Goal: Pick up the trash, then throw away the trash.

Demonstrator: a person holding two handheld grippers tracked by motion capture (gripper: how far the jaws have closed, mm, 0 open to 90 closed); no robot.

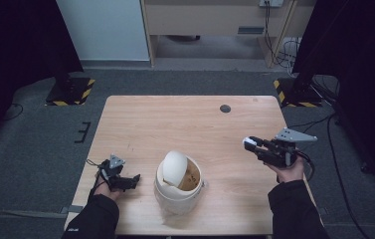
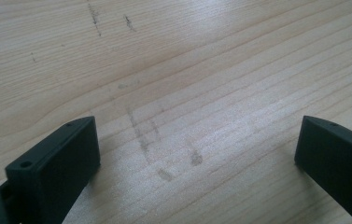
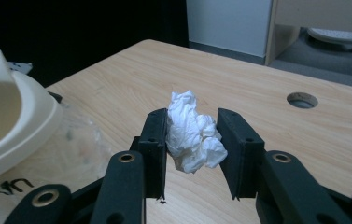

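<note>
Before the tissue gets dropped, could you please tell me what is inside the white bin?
The white bin holds a brown paper liner. The tilted swing lid covers the rest, so any contents below stay hidden.

Crumpled white tissue (image 3: 193, 133), small wad, pinched between jaws of right gripper (image 3: 192, 140), lifted off table (image 1: 140, 119) near right edge.

Bench (image 1: 140, 124) evenly lit from overhead; surroundings at both sides fall to near black. All frames soft and low in resolution. Faint sheen on the wood grain in the left gripper view.
</note>
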